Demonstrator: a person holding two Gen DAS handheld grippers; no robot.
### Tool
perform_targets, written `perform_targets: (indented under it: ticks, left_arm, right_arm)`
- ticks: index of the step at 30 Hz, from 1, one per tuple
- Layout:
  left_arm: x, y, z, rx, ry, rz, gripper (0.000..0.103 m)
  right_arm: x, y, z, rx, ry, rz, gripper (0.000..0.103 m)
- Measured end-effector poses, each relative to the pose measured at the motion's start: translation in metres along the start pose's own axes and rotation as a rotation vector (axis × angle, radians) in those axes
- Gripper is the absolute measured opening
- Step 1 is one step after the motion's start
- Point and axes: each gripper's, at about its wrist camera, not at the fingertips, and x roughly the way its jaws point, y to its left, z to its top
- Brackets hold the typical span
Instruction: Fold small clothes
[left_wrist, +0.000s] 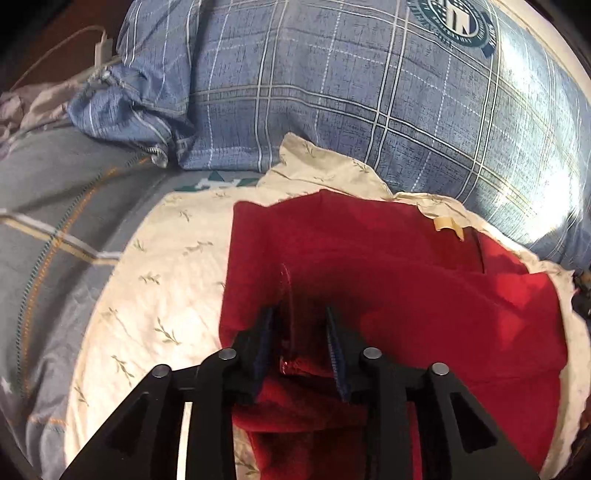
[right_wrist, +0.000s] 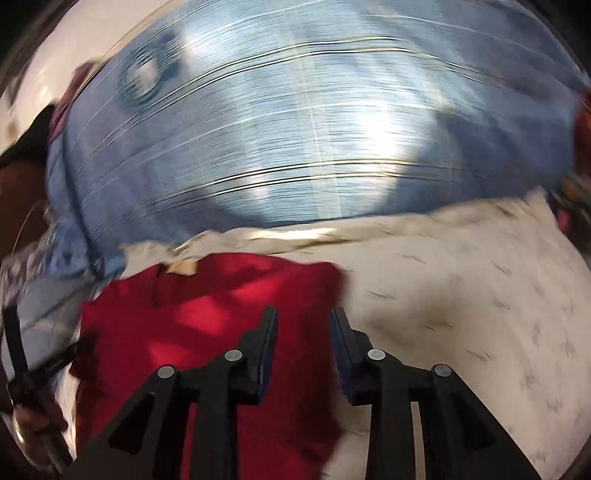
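The fold looks partly made, by the layers showing: in the left wrist view the red garment (left_wrist: 388, 273) lies on a cream leaf-print cloth (left_wrist: 155, 266) over the bed, with one straight edge already doubled across its top and a pale tag (left_wrist: 448, 225) near its far edge; the left gripper (left_wrist: 301, 321) stands over the near part with jaws spread, a raised red hem between them but not pinched; squaring and the final fold seem left to do; in the blurred right wrist view the right gripper (right_wrist: 304, 321) hovers at the garment's right edge, jaws apart and empty; the fabric looks soft, thick, deep red; a blue plaid quilt (left_wrist: 369, 92) lies behind.
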Motion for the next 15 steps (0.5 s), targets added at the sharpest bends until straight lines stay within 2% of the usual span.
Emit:
perform_targets:
  ticks: [2,5,7,9,10,14,15]
  left_arm:
    - [0.002,-0.004,-0.002,0.013,0.002,0.017,0.032]
    - [0.007,-0.010,-0.005,0.036,0.000,0.042,0.034]
    - [0.010,-0.015,-0.005,0.052,-0.006,0.055,0.036]
    - [0.010,-0.017,-0.005,0.067,-0.015,0.069,0.039]
    - [0.010,-0.018,-0.005,0.073,-0.019,0.072,0.041]
    - [0.011,-0.020,-0.006,0.082,-0.025,0.077,0.045]
    - [0.010,-0.021,-0.007,0.085,-0.030,0.081,0.046]
  right_arm:
    - [0.019,0.012,0.002,-0.039,0.038,-0.002,0.024]
    - [0.063,0.008,0.003,-0.039,0.118,-0.125,0.023]
    - [0.070,-0.003,0.002,0.003,0.110,-0.115,0.022]
    - [0.058,-0.006,0.003,0.024,0.103,-0.095,0.023]
    - [0.050,-0.006,0.002,0.022,0.095,-0.091,0.028]
    - [0.005,0.004,-0.016,-0.038,0.074,-0.027,0.028]
    - [0.000,0.007,-0.022,-0.057,0.073,-0.034,0.028]
